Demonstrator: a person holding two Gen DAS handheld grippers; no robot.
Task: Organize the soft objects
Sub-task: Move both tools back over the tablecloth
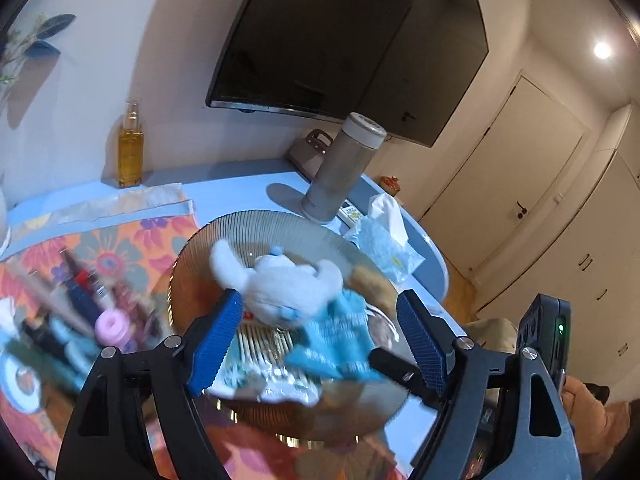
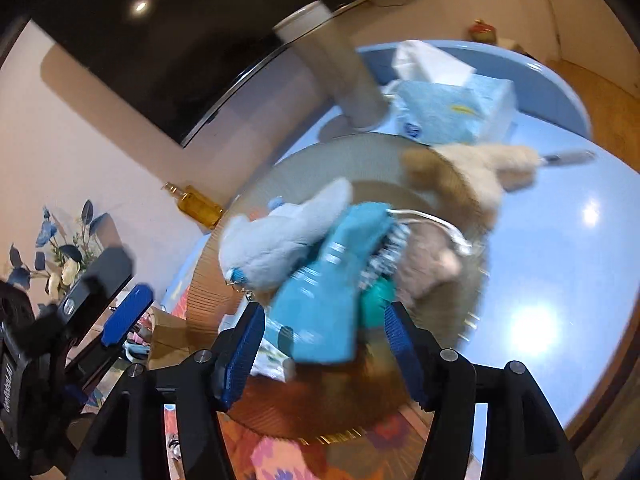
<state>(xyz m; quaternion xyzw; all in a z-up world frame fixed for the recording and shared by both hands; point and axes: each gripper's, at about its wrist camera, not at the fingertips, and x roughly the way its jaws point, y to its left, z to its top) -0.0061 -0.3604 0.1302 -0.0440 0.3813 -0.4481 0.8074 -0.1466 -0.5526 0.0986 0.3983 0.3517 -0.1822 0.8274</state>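
Note:
A ribbed amber glass bowl (image 1: 256,220) sits on the blue table and holds a white plush toy (image 1: 280,280), a blue knitted cloth (image 1: 340,340) and a tan plush (image 1: 372,280). My left gripper (image 1: 320,340) is open just above the bowl's near side, jaws either side of the white plush and the cloth. In the right wrist view the bowl (image 2: 320,152) holds the white plush (image 2: 280,236), the blue cloth (image 2: 324,300) and the tan plush (image 2: 460,176). My right gripper (image 2: 324,352) is open with the cloth's lower end between its jaws. The left gripper also shows at the left there (image 2: 120,312).
A grey cylinder flask (image 1: 344,168), a tissue pack (image 1: 384,240) and a yellow oil bottle (image 1: 130,148) stand on the table behind the bowl. A flowered mat (image 1: 120,248) with small toiletries lies left. A wall TV (image 1: 340,40) hangs behind.

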